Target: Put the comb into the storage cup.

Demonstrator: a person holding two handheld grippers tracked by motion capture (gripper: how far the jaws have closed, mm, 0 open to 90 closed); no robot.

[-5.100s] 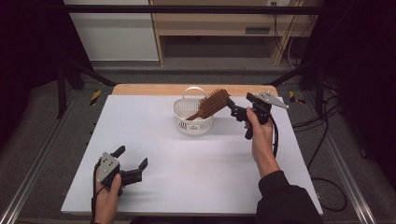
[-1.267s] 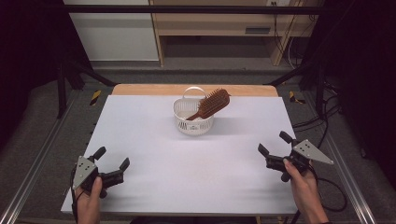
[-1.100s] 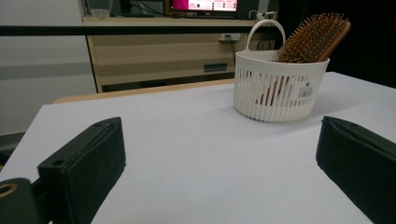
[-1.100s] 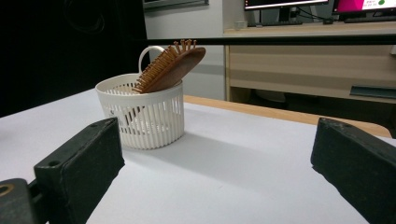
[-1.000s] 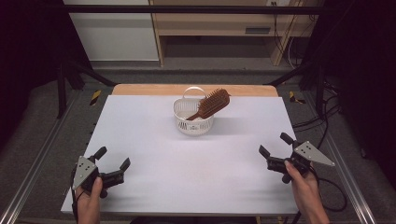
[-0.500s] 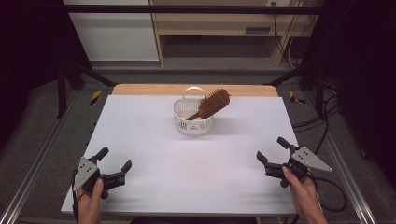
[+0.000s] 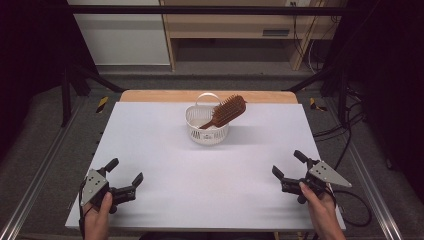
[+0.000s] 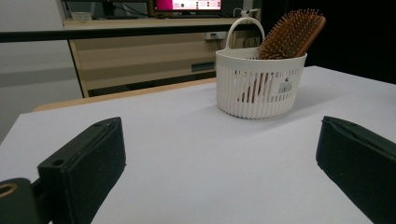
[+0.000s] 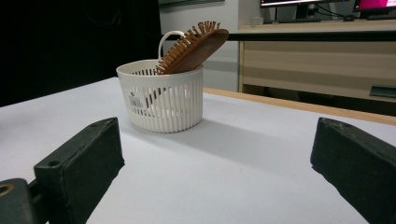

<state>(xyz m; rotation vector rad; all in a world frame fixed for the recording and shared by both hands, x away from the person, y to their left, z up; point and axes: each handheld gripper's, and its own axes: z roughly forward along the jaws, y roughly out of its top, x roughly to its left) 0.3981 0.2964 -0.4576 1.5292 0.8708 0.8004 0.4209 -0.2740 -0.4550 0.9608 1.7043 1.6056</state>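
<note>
two open claws, one basket, one hairbrush.

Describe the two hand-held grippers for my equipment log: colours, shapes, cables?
Both match: the left gripper and right gripper have black bodies, each topped by a grey three-cornered plate, with two blocky black jaws whose ends are squared off. A black cable trails from the right one. No sleeves show at the wrists.
</note>
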